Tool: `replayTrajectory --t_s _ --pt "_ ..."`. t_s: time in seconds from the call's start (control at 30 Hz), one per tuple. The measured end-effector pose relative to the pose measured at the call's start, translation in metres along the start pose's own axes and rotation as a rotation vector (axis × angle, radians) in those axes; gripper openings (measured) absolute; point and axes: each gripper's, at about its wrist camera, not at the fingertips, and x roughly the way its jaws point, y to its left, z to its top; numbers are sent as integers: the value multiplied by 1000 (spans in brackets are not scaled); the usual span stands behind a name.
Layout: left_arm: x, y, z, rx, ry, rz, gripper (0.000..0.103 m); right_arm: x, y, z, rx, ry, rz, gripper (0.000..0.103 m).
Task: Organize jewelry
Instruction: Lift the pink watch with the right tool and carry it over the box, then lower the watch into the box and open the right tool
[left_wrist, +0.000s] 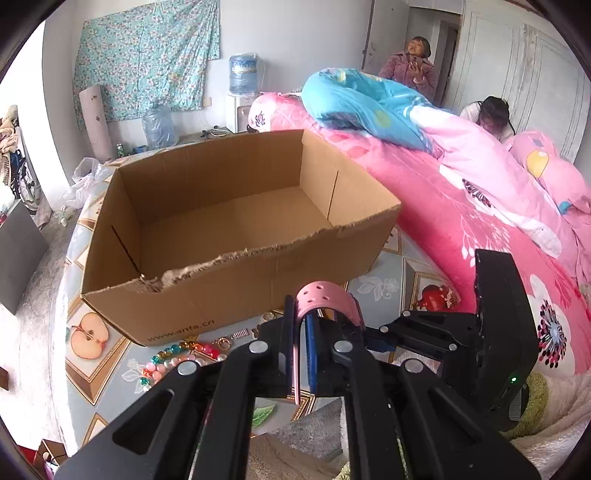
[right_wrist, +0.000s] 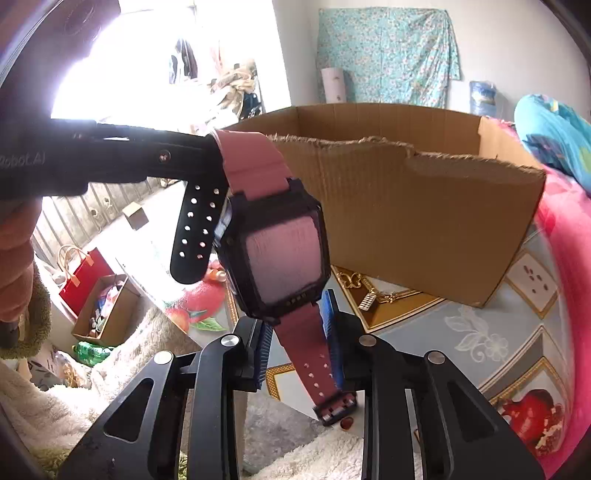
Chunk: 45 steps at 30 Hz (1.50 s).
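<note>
1. The left gripper (left_wrist: 301, 350) is clamping one pink strap of the watch (right_wrist: 280, 251), the strap arching over its fingertips.
2. The right gripper (right_wrist: 301, 347) is standing narrow around the other strap; whether its blue pads (right_wrist: 334, 332) are pressing on it cannot be told.
3. The watch is hanging in the air between both grippers, in front of the open cardboard box (left_wrist: 236, 236).
4. Bead bracelets (left_wrist: 177, 356) are lying on the patterned surface (left_wrist: 99, 373) beside the box.
</note>
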Motion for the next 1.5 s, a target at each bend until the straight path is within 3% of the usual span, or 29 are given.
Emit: replayTrajectory --t_s 0.3,0.53,0.67,0.83,0.97,1.17,1.23,1.3,1.4,1.5 --pt "-41 13 19 -41 -87 -2 5 -51 13 9 -6 -142 -75 3" --pt "-47 31 52 -62 -104 -28 5 -80 -4 63 -21 -198 -78 2" --pt "-28 54 81 -86 -48 -39 5 -56 -26 106 -3 -87 -1 2" --pt "19 83 112 -83 79 19 5 17 -63 153 34 192 69 2" --pt "73 109 124 -105 237 39 5 78 -81 167 55 430 109 1" --pt "138 142 129 -131 444 49 6 155 -90 172 87 702 150 1" --pt "154 151 129 -138 506 66 9 174 -98 176 96 750 133 4" --pt "165 159 131 -151 537 86 11 191 -102 179 90 771 103 14" --pt "174 167 137 -153 545 117 22 210 -114 182 116 773 44 39" --pt "177 175 144 -164 519 123 28 216 -121 188 132 721 -6 44"
